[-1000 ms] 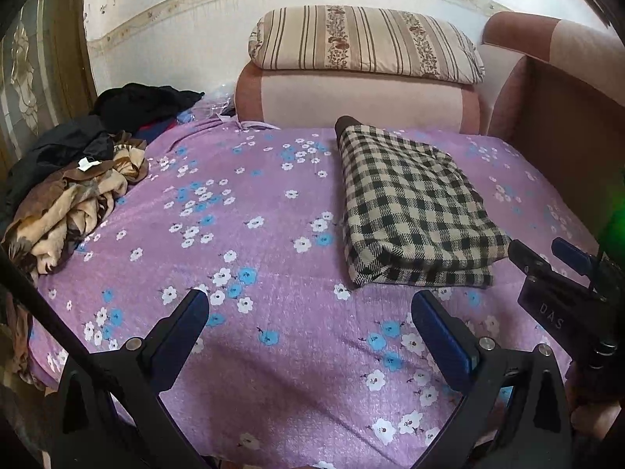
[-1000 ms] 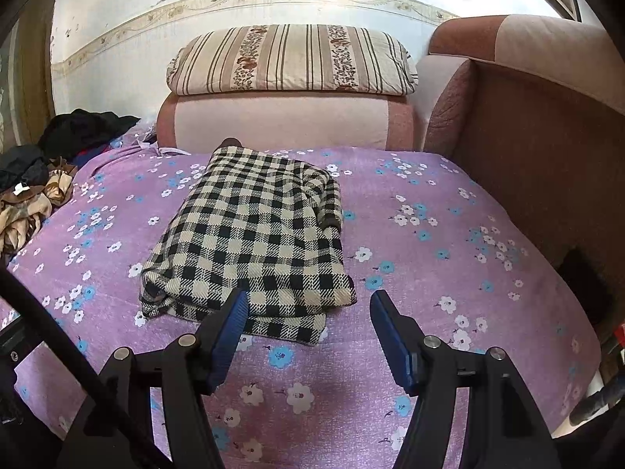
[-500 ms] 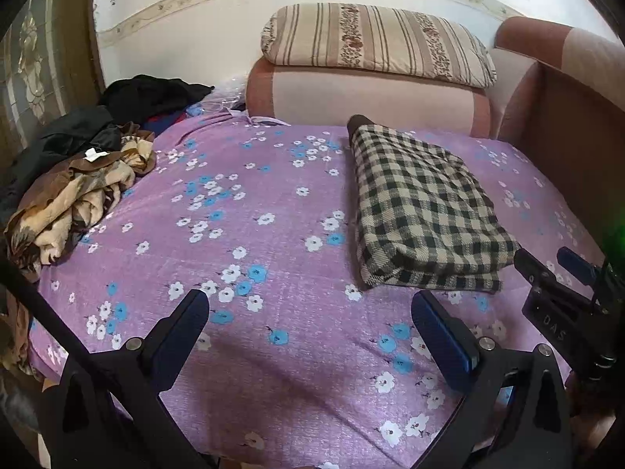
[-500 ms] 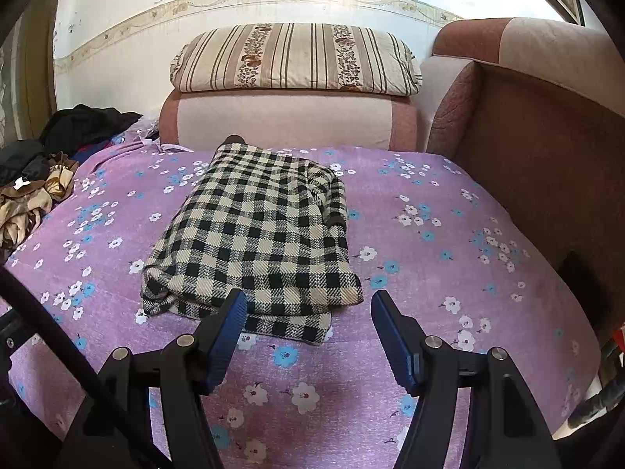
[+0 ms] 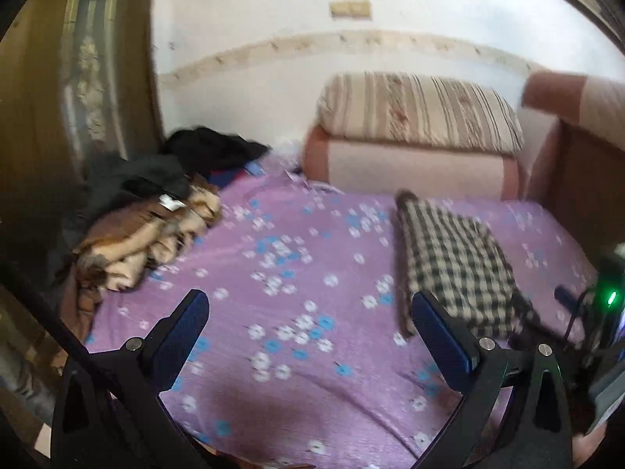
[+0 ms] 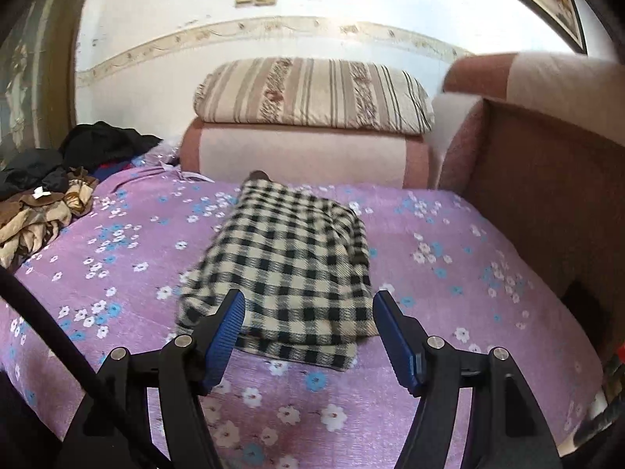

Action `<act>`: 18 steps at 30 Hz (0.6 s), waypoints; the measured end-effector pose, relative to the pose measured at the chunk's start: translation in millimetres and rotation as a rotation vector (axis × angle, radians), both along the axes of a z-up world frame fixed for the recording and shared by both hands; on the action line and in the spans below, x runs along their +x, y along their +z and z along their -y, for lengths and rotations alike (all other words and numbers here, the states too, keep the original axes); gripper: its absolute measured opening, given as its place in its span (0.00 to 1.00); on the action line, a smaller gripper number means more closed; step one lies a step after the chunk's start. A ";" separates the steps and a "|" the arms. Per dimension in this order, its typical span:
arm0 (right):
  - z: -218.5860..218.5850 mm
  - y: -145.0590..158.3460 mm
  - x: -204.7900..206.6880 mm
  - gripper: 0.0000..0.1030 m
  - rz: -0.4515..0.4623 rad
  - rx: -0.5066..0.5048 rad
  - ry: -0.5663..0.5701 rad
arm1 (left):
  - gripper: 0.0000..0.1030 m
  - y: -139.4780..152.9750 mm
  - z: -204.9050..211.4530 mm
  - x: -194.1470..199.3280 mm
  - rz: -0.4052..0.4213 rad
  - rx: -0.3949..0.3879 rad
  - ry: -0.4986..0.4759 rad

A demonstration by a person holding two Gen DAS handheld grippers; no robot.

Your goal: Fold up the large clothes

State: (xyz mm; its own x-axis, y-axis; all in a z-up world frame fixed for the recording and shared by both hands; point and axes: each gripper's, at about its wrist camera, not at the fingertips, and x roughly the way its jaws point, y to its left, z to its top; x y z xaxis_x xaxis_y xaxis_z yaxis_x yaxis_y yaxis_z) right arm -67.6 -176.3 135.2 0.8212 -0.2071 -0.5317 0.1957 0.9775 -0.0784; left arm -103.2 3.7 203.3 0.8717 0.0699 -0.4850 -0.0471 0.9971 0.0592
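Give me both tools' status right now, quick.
Left tool: open, holding nothing, above the purple sheet.
Right tool: open, holding nothing, in front of the folded checked garment.

Right gripper (image 6: 308, 324): jaws spread wide, nothing between the blue pads, held above the purple floral bedsheet (image 6: 449, 273). Checked garment (image 6: 289, 265): folded into a flat bundle, lying on the sheet directly ahead of the fingers. Striped pillow (image 6: 312, 93) rests on the pink cushion (image 6: 300, 152) behind. Unfolded clothes pile (image 6: 43, 195) lies at far left.
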 end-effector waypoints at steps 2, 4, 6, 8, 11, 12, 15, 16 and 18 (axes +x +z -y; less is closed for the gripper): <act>-10.3 0.7 -1.7 0.71 0.006 -0.013 0.020 | 1.00 13.5 -10.9 -11.0 0.041 -0.002 0.030; -17.8 2.8 -4.9 0.71 0.009 -0.016 0.045 | 1.00 24.2 -19.8 -20.3 0.073 -0.008 0.044; -26.3 7.8 -12.0 0.71 0.015 -0.022 0.068 | 1.00 28.3 -24.3 -25.3 0.079 -0.027 0.043; -31.9 14.5 -21.5 0.72 0.036 -0.026 0.090 | 1.00 28.6 -22.7 -24.7 0.061 -0.036 0.022; -32.9 21.8 -32.4 0.77 0.084 -0.056 0.090 | 1.00 25.0 -10.6 -18.3 0.036 -0.021 -0.015; -27.9 21.9 -34.4 0.78 0.101 -0.059 0.069 | 1.00 22.7 -6.5 -16.1 0.034 -0.014 -0.023; -8.5 12.3 -32.5 0.78 0.096 -0.024 0.000 | 1.00 7.2 11.2 -1.6 0.007 0.021 -0.046; -1.8 8.4 -28.4 0.78 0.071 -0.009 -0.018 | 1.00 0.1 16.2 4.5 -0.011 0.019 -0.055; 13.7 1.3 -19.3 0.78 0.023 0.043 -0.028 | 1.00 -14.3 24.8 14.3 -0.050 0.004 -0.072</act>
